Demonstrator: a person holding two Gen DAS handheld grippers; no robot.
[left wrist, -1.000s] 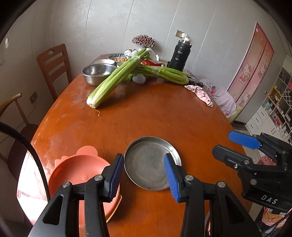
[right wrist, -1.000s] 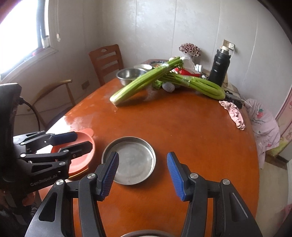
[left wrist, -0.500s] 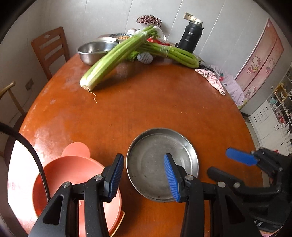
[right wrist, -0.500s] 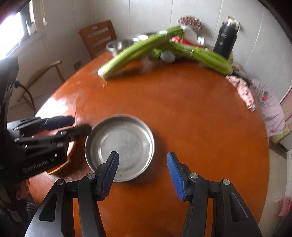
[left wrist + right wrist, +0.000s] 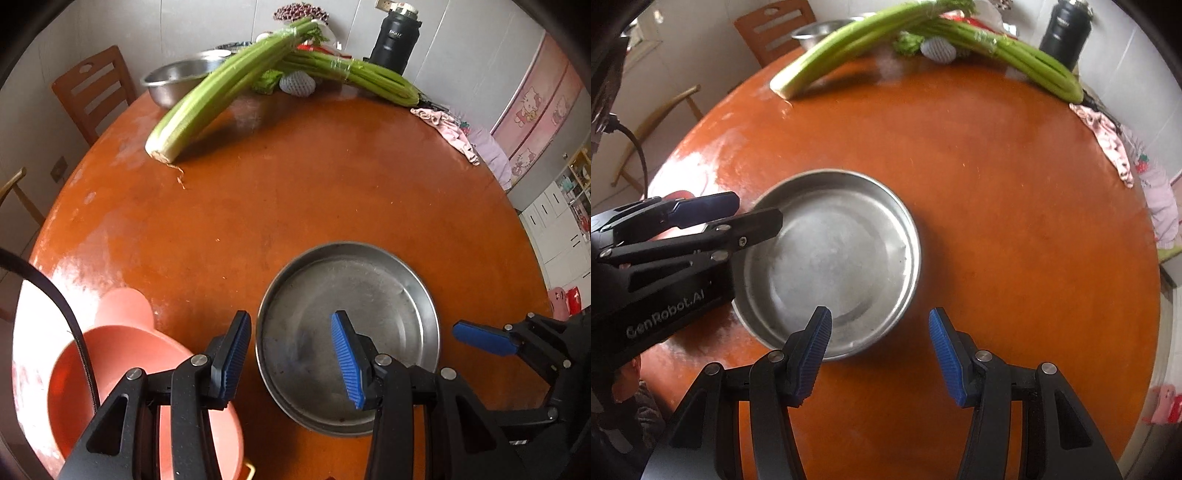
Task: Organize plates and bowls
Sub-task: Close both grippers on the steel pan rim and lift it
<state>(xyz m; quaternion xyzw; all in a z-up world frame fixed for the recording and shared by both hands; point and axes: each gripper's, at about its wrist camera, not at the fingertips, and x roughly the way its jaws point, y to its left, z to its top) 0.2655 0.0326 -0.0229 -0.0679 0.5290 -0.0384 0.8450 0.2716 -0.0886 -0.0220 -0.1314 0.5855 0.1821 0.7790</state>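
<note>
A round steel plate lies on the orange table, also in the right wrist view. A pink plastic bowl with ears sits at the near left edge. My left gripper is open, straddling the plate's left rim: one finger outside it, the other over its inside. It shows in the right wrist view too. My right gripper is open and empty, its left finger over the plate's near rim. It appears at the right of the left wrist view.
Two celery bunches lie across the far side, with a steel bowl, a black flask and a pink cloth. A wooden chair stands at far left. The round table drops off at right.
Both grippers have moved forward and down toward the steel plate, which now looks larger. The left gripper's fingers now straddle its left rim. Both stay open.
</note>
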